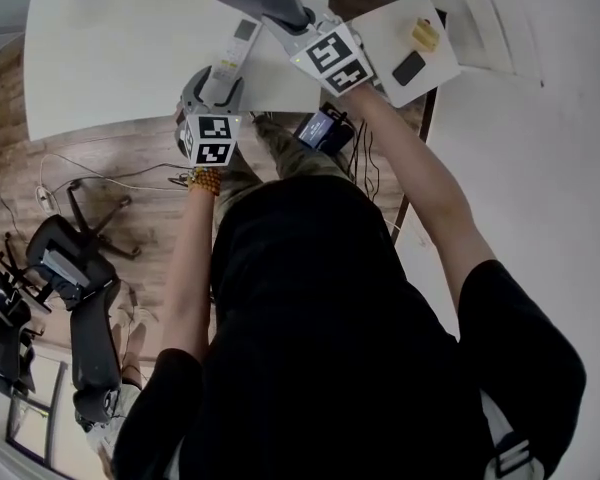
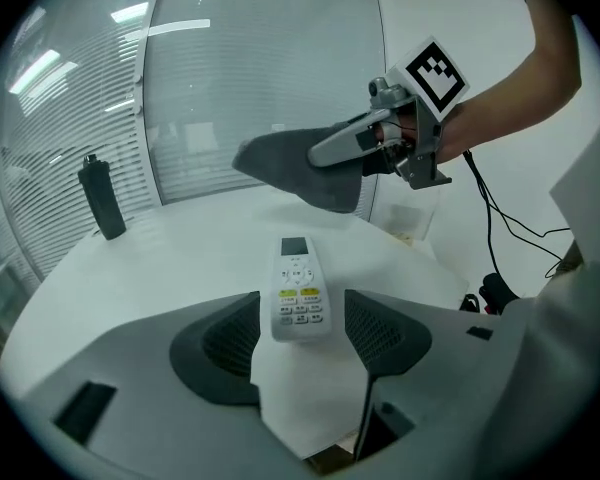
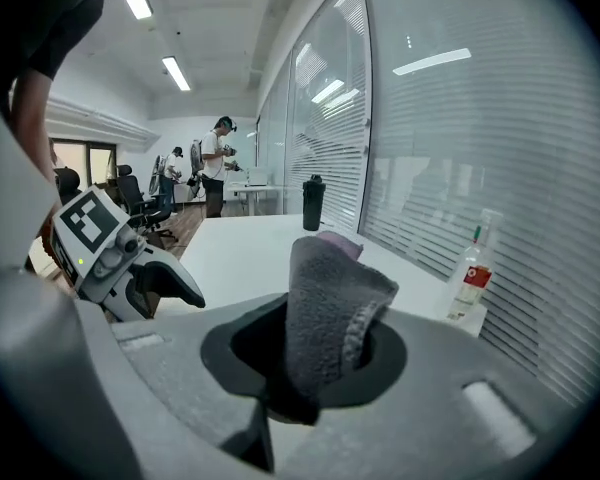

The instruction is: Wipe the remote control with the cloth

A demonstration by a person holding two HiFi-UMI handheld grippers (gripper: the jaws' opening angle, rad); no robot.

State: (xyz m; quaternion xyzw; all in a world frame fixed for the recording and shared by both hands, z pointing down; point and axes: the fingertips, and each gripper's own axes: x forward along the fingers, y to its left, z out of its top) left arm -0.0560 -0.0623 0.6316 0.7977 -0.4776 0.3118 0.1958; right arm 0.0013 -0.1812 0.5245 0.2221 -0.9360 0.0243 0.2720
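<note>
Your left hand-held gripper has its jaws spread wide. The near end of the remote control lies between the two dark pads, and neither pad presses on it. The remote lies flat on the white desk, buttons up, with its small screen at the end away from you. Your right hand-held gripper is clamped on the grey cloth, which stands up in a folded bunch from between its jaws. In the left gripper view you hold the cloth in the air above the desk, beyond the remote and clear of it. A black bottle stands upright farther back on the desk, well apart from the remote.
</note>
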